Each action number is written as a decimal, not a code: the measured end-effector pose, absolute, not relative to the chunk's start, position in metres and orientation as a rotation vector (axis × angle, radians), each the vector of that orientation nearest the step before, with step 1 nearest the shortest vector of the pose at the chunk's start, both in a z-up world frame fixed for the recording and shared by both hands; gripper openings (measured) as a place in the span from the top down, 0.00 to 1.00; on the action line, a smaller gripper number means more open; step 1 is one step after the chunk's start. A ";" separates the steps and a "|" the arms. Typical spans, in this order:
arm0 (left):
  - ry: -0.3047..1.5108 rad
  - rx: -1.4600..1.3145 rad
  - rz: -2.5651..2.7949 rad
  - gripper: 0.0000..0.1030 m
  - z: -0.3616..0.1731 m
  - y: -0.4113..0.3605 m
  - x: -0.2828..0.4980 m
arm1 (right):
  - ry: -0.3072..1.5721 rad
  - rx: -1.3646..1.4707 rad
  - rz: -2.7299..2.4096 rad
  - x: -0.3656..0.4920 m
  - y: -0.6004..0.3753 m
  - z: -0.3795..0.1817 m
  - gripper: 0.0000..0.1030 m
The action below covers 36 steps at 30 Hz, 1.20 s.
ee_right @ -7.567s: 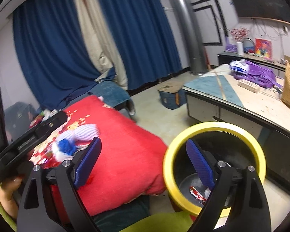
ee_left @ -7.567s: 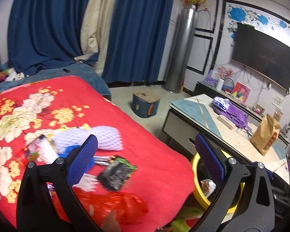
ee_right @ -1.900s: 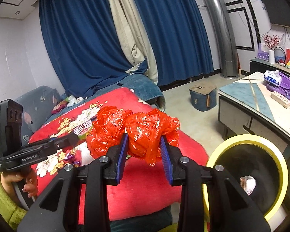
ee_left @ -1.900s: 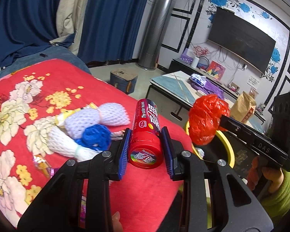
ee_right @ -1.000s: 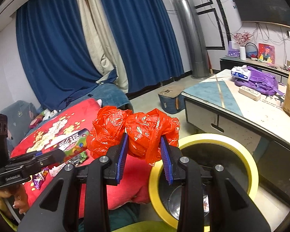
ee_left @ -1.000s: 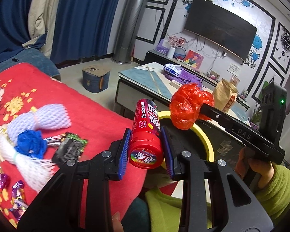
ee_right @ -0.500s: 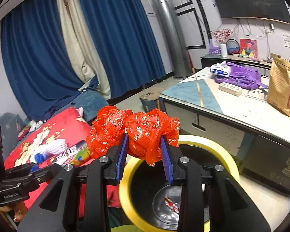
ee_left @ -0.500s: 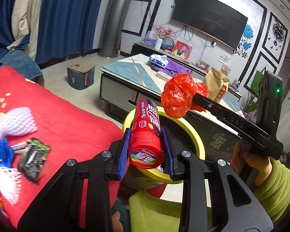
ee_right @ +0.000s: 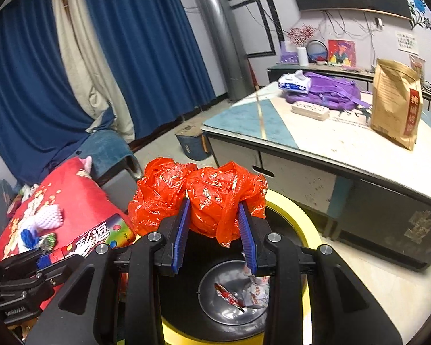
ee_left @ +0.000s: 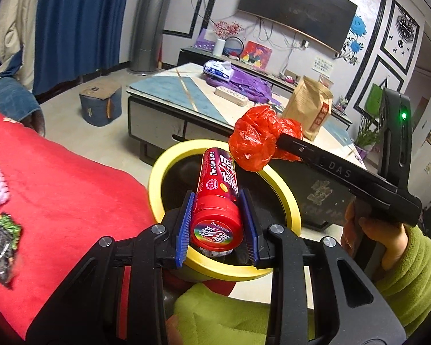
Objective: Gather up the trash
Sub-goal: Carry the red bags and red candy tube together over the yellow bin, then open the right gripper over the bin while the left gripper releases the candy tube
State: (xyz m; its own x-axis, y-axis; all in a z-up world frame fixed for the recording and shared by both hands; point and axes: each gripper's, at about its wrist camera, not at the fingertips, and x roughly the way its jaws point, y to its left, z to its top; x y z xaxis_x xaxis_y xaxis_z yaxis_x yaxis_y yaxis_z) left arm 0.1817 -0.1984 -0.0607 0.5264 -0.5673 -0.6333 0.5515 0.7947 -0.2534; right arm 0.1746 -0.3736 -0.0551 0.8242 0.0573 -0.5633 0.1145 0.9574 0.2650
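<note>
Both claws moved off the bed to over the bin [ee_left: 163, 172]: left claw [ee_left: 217, 224] grasping tube [ee_left: 217, 201], right claw [ee_right: 214, 230] grasping bag [ee_right: 209, 198]. Release w/ each inside rim.

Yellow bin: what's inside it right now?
In the yellow bin, a few crumpled wrappers, red and silvery, lie on the dark bottom. The right gripper and its red plastic bag cover part of the inside, so more may be hidden.

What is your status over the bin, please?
Left tongs shut on red candy tube. Right tongs shut on crumpled red plastic bag. Both above yellow-rimmed bin; mouth unobstructed.
</note>
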 end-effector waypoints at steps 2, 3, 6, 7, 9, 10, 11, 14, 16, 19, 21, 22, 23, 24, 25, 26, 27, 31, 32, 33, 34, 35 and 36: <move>0.774 -0.014 -0.677 0.76 -0.066 -0.202 0.182 | 0.617 0.298 -0.045 0.176 -0.377 -0.060 0.69; 0.781 -0.010 -0.682 0.76 -0.069 -0.204 0.182 | 0.624 0.301 -0.053 0.176 -0.379 -0.063 0.69; 0.806 0.000 -0.688 0.76 -0.077 -0.209 0.184 | 0.644 0.305 -0.066 0.179 -0.382 -0.069 0.69; 0.813 0.002 -0.691 0.76 -0.080 -0.210 0.185 | 0.652 0.307 -0.072 0.179 -0.383 -0.072 0.69; 0.828 0.010 -0.691 0.76 -0.086 -0.212 0.186 | 0.663 0.311 -0.079 0.181 -0.386 -0.075 0.68; 0.831 0.013 -0.691 0.76 -0.088 -0.214 0.185 | 0.671 0.315 -0.084 0.182 -0.387 -0.078 0.68; 0.838 0.016 -0.692 0.76 -0.090 -0.215 0.186 | 0.678 0.317 -0.087 0.183 -0.387 -0.079 0.68; 0.849 0.023 -0.698 0.76 -0.096 -0.218 0.185 | 0.689 0.324 -0.090 0.185 -0.390 -0.083 0.67; 0.855 0.029 -0.702 0.76 -0.098 -0.220 0.186 | 0.693 0.325 -0.089 0.185 -0.391 -0.084 0.67; 0.866 0.035 -0.704 0.76 -0.103 -0.224 0.187 | 0.704 0.326 -0.089 0.187 -0.391 -0.086 0.66; 0.882 0.033 -0.710 0.76 -0.106 -0.226 0.189 | 0.713 0.329 -0.096 0.187 -0.392 -0.088 0.66; 0.887 0.033 -0.708 0.76 -0.108 -0.226 0.190 | 0.715 0.332 -0.097 0.188 -0.393 -0.089 0.64; 0.889 0.035 -0.704 0.76 -0.109 -0.226 0.189 | 0.720 0.338 -0.099 0.188 -0.394 -0.089 0.63; 0.891 0.036 -0.697 0.71 -0.110 -0.226 0.190 | 0.723 0.340 -0.104 0.189 -0.395 -0.089 0.59; 0.894 0.033 -0.689 0.56 -0.110 -0.226 0.191 | 0.724 0.344 -0.112 0.189 -0.396 -0.089 0.53; 0.894 0.025 -0.688 0.52 -0.110 -0.225 0.191 | 0.721 0.352 -0.121 0.189 -0.398 -0.090 0.51; 0.892 0.020 -0.688 0.51 -0.110 -0.223 0.191 | 0.718 0.356 -0.125 0.188 -0.399 -0.090 0.49; 0.883 0.013 -0.677 0.39 -0.106 -0.219 0.191 | 0.708 0.364 -0.147 0.185 -0.405 -0.089 0.40; 0.880 0.004 -0.679 0.38 -0.104 -0.217 0.191 | 0.704 0.367 -0.150 0.184 -0.406 -0.088 0.39; 0.877 0.003 -0.677 0.34 -0.103 -0.216 0.190 | 0.703 0.367 -0.149 0.183 -0.406 -0.088 0.37; 0.872 0.002 -0.670 0.29 -0.101 -0.214 0.188 | 0.701 0.366 -0.151 0.183 -0.407 -0.087 0.37; 0.868 -0.001 -0.665 0.26 -0.100 -0.212 0.187 | 0.697 0.366 -0.155 0.182 -0.407 -0.086 0.36; 0.864 -0.005 -0.657 0.18 -0.098 -0.210 0.187 | 0.695 0.367 -0.156 0.181 -0.408 -0.086 0.34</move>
